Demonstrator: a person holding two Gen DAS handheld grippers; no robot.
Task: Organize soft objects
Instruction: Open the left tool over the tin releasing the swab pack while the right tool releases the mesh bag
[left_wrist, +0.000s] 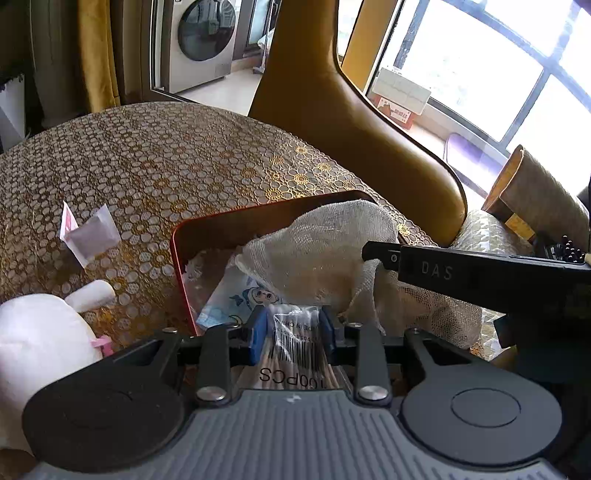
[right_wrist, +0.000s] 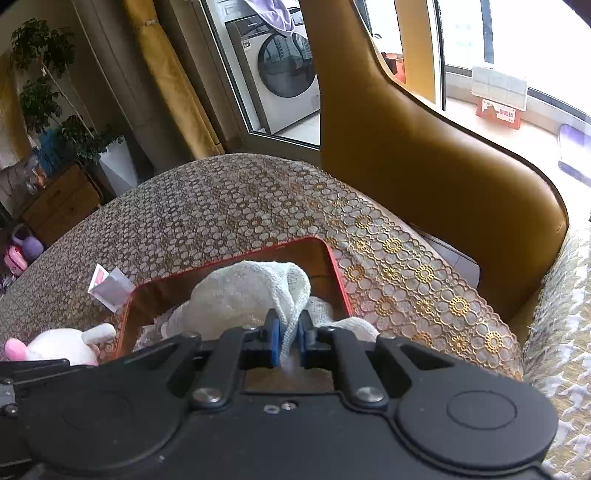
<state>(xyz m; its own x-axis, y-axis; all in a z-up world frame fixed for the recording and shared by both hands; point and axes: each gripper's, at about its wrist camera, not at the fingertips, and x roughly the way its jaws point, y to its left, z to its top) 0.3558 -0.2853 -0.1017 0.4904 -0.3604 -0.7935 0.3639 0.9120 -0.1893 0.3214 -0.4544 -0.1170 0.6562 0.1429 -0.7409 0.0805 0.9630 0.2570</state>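
Swab pack (left_wrist: 295, 343) in left jaws, lengthwise toward camera; gauze (right_wrist: 255, 295) probably pinched right.

Plush toy (left_wrist: 40, 332) cut by edge

left tongs (left_wrist: 294, 332): black, blue pads | right tongs (right_wrist: 289, 345): same

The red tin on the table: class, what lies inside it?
Inside the red tin lies white gauze cloth, pinched by the right tool, with a cartoon-printed packet beneath. The gauze covers the rest of the floor.
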